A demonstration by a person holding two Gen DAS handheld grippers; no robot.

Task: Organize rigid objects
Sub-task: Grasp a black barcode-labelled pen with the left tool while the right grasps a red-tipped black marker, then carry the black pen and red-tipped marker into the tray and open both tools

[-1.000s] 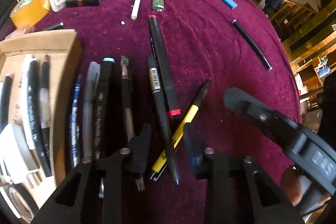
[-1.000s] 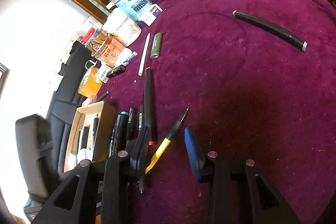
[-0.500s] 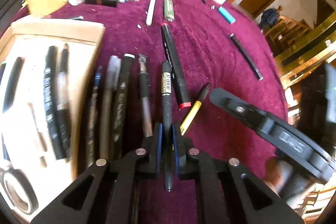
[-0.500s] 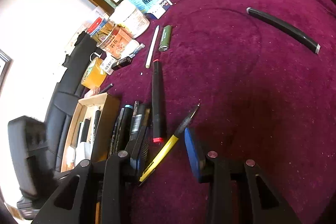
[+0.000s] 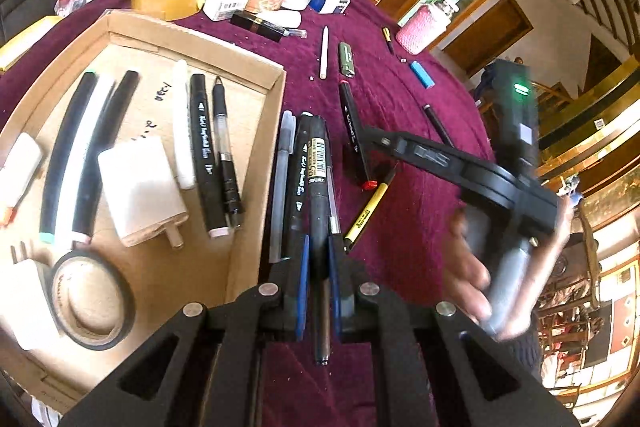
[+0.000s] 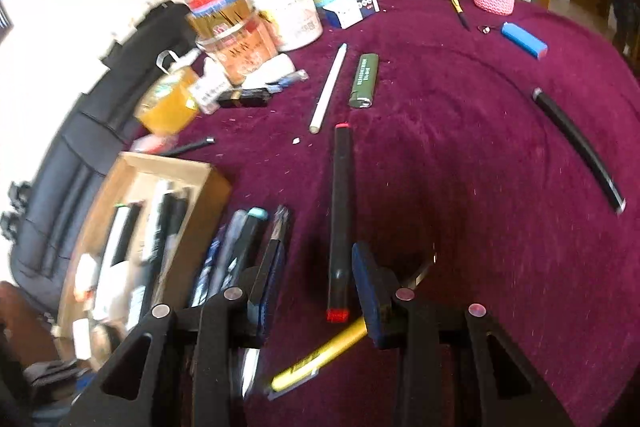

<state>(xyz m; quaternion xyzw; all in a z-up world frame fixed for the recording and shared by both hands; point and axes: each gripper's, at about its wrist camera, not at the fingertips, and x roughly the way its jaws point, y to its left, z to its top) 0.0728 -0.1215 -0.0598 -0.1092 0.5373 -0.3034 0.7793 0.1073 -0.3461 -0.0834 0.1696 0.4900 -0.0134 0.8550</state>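
One black pen [image 5: 317, 163] pinched in left gripper [image 5: 318, 259], held above the maroon cloth [image 6: 460, 155] just right of the cardboard tray [image 5: 256, 163]. Right gripper [image 6: 316, 267] open, nothing gripped, straddling 1 red-capped black marker [image 6: 340, 211]. 1 yellow pen [image 6: 320, 355] under its fingers. Approx 3 pens beside tray.

Left gripper [image 5: 318, 259]: matte black plastic frame showing triangular cut-outs and round silver screw heads along its arms; blue pads are lining the inner faces of both fingers [image 5: 303, 267]. Right gripper [image 6: 320, 279]: the same black build with silver screws and dark blue pads. Seen from the left camera, the right gripper is showing a black body with raised lettering, a grey handle, and a green light glowing on top. The hand [image 5: 468, 267] around that handle is blurring.
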